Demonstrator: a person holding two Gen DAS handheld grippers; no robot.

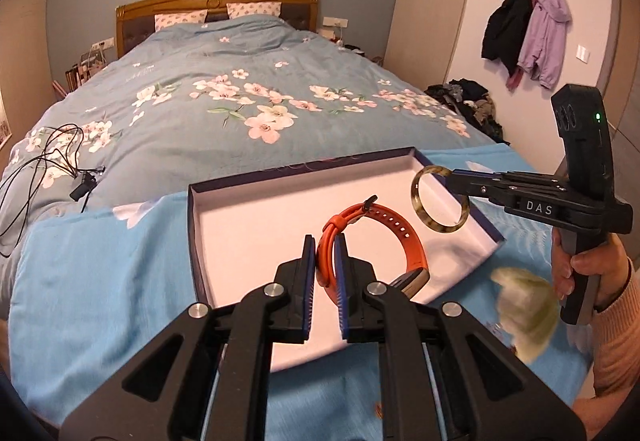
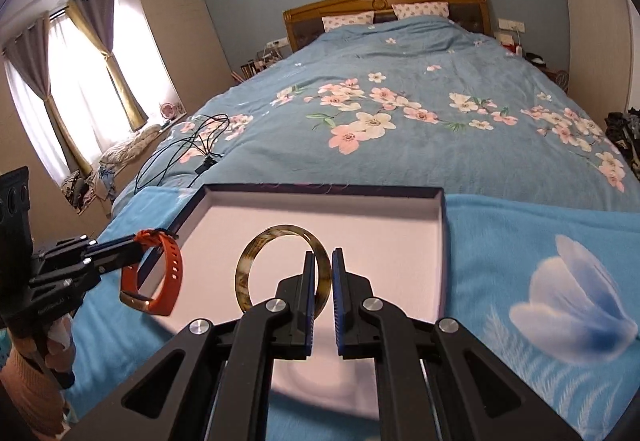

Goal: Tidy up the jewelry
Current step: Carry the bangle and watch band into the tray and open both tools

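Observation:
An orange watch (image 1: 376, 241) with a gold case hangs in the air, and my left gripper (image 1: 325, 247) is shut on its strap. It shows again as the orange watch (image 2: 158, 273) at the left of the right wrist view, over the box's left wall. My right gripper (image 2: 323, 261) is shut on a tortoiseshell bangle (image 2: 256, 269), held upright above the box. In the left wrist view the bangle (image 1: 438, 199) hangs from the right gripper (image 1: 454, 173) over the box's right wall. The shallow box (image 1: 248, 217), dark outside and white inside, lies on a light blue blanket (image 1: 100, 281).
The blanket (image 2: 540, 261) covers the foot of a bed with a blue flowered duvet (image 1: 248, 89). A tangle of black cable (image 1: 44, 169) lies on the duvet at the left. A pale green blurred thing (image 1: 528, 313) sits right of the box. A person's hand (image 1: 592, 273) grips the right tool's handle.

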